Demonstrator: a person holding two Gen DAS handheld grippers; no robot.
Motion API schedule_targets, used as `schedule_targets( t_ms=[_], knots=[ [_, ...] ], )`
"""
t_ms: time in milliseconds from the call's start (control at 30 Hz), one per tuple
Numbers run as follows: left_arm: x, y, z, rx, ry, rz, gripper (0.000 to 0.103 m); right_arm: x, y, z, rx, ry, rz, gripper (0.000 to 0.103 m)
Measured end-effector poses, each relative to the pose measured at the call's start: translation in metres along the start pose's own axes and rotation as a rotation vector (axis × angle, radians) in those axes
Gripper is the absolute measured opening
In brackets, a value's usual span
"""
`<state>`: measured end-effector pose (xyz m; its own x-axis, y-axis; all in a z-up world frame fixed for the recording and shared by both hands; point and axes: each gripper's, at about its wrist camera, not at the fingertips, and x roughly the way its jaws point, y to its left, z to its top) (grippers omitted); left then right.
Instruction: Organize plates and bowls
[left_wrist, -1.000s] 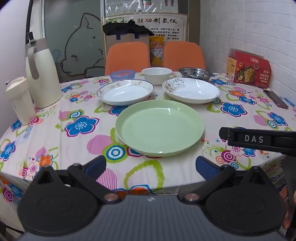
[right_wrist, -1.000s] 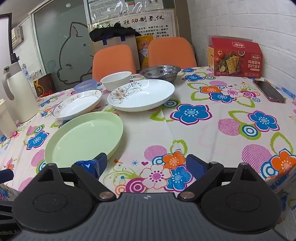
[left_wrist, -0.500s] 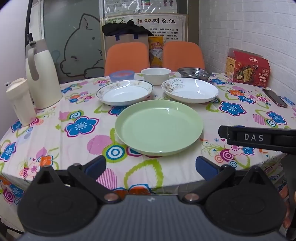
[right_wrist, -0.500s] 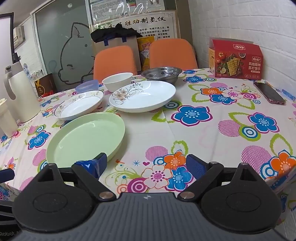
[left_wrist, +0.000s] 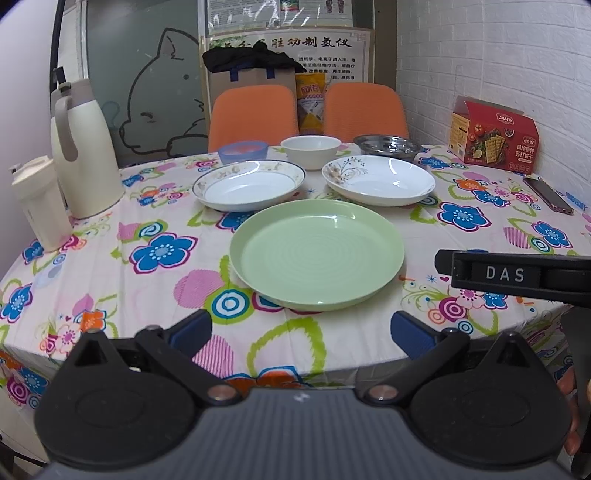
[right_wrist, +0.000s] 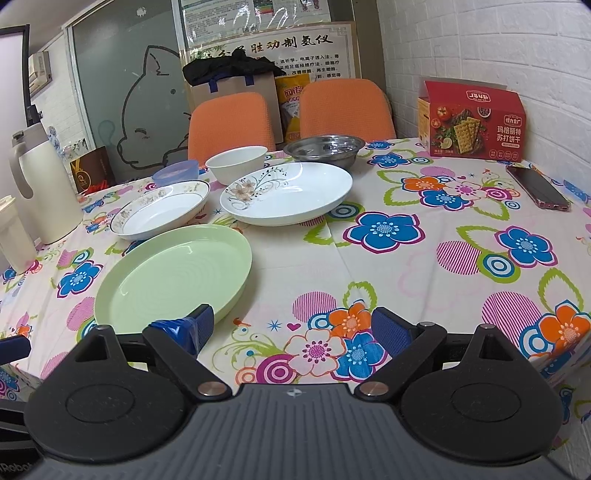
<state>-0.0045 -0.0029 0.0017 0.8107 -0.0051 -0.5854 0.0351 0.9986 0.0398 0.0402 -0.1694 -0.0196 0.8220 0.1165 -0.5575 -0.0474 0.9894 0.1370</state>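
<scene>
Hovering level, left gripper (left_wrist: 301, 328) spread.

The bench cloth (right_wrist: 388, 258) is white with blue, pink and orange flowers. The near plate (left_wrist: 317, 254) is plain pale green; one white plate (left_wrist: 249, 184) has a dark-edged floral rim, another (left_wrist: 378, 179) a brown flower sprig. Behind sit a translucent blue bowl (left_wrist: 242, 150), a white bowl (left_wrist: 310, 147) and a red cracker box (right_wrist: 472, 123)

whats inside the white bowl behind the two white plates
The white bowl shows only a bare upper inner wall in both views. Its near rim covers the bottom, so whether anything lies there cannot be seen.
</scene>
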Motion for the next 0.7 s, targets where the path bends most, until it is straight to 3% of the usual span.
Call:
schedule_targets(
  t_ms=[700],
  knots=[
    [0.0005, 0.0018, 0.0022, -0.002, 0.004, -0.003, 0.103, 0.0026, 0.0018, -0.0013, -0.009, -0.003, 0.004, 0.08]
  ],
)
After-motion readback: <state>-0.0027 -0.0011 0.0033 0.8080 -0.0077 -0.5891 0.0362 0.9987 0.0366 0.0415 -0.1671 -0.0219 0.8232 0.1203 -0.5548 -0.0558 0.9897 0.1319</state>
